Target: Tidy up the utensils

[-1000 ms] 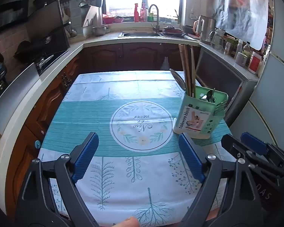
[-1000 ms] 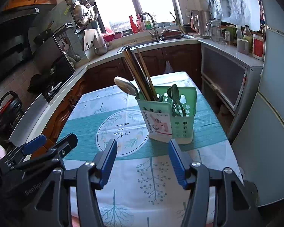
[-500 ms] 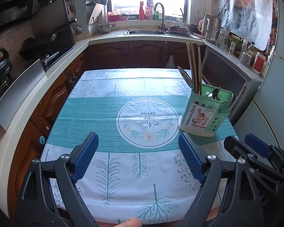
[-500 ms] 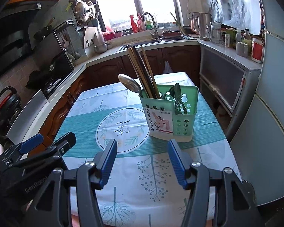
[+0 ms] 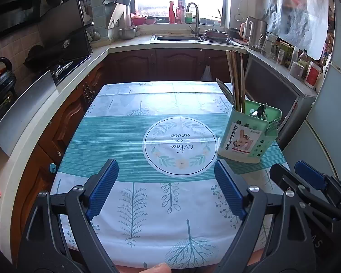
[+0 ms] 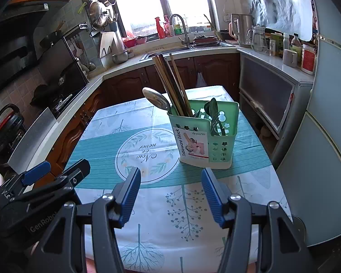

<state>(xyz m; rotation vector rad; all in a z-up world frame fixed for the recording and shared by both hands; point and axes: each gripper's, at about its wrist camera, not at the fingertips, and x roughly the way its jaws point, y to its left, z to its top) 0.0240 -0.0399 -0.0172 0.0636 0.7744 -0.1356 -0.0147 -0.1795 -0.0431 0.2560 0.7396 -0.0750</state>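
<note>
A pale green utensil holder (image 5: 247,134) (image 6: 204,136) stands at the right side of the table. Brown chopsticks (image 5: 236,79) (image 6: 170,84) and a steel spoon (image 6: 156,99) stick up from its left compartment; more spoons (image 6: 212,111) fill the right one. My left gripper (image 5: 166,186) is open above the table's near edge, nothing between its blue pads. My right gripper (image 6: 170,191) is open too, short of the holder, and also shows in the left wrist view at the lower right (image 5: 307,179). The left gripper shows in the right wrist view at the lower left (image 6: 41,173).
The table wears a white and teal cloth (image 5: 116,136) with a round emblem. A dark wood counter with sink (image 5: 177,37) wraps the far side. A stove (image 5: 61,66) is on the left, a grey cabinet (image 6: 266,97) and fridge (image 6: 329,136) on the right.
Both grippers have pulled back and risen, so more of the table's near edge shows. The holder looks farther away. Both stay open and empty.
</note>
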